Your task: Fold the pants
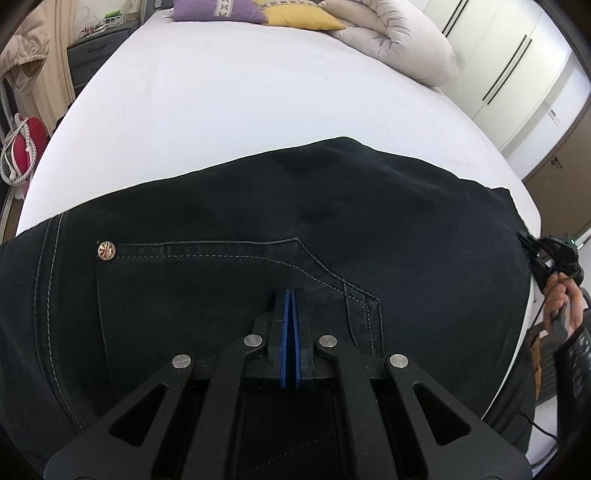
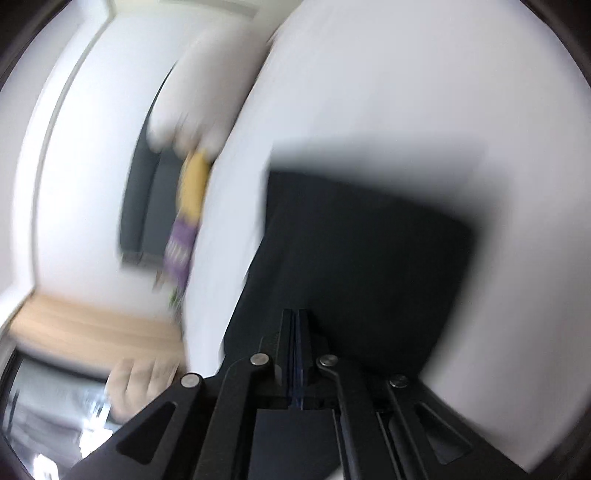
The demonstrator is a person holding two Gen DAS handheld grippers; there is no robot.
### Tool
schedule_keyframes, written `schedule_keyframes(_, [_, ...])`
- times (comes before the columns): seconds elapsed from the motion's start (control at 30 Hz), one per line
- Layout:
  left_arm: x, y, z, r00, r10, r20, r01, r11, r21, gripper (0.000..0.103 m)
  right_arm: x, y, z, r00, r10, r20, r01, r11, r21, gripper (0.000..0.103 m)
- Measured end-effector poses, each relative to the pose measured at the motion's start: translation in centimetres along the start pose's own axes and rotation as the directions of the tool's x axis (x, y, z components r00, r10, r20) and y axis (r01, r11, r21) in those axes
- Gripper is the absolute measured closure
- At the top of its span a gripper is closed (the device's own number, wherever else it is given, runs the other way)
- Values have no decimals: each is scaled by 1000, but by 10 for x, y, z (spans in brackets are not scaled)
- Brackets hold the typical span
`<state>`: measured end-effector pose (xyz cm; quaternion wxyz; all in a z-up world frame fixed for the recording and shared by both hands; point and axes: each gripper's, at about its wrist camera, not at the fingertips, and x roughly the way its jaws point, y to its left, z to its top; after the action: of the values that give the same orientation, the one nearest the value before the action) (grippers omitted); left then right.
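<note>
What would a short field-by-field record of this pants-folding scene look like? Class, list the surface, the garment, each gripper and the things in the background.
surface: white bed
garment: dark pants, spread across the near part of the bed, pocket with a metal rivet facing up
left gripper: shut, at the pocket edge of the pants
right gripper: shut, at the pants edge; view blurred
background: purple pillow, yellow pillow, rolled quilt, wardrobe
</note>
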<state>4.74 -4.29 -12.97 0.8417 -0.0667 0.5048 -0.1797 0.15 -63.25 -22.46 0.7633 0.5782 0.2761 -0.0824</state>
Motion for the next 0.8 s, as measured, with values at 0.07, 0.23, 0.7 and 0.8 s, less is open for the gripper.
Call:
schedule_keyframes(0.07, [0,-1,-4,1000,6,4,-6,1000,1,102,-38,-17,19,997,10,75,-15,998,53,92])
schedule_keyframes(0.23, [5,-5,-7,1000,9,13,-9,1000,-2,102,-89,-25,9,991,37,125,-42,998,35,57])
schedule_keyframes(0.7, [-1,-3,-9,1000,12,18,-12,1000,-1,102,-36,-15,-9,992,108,61,-115,985,127,57])
schedule_keyframes(0.8, [-1,-3,-9,1000,12,18,-12,1000,-1,102,-21,-4,-4,993,109,50,-114,988,105,60])
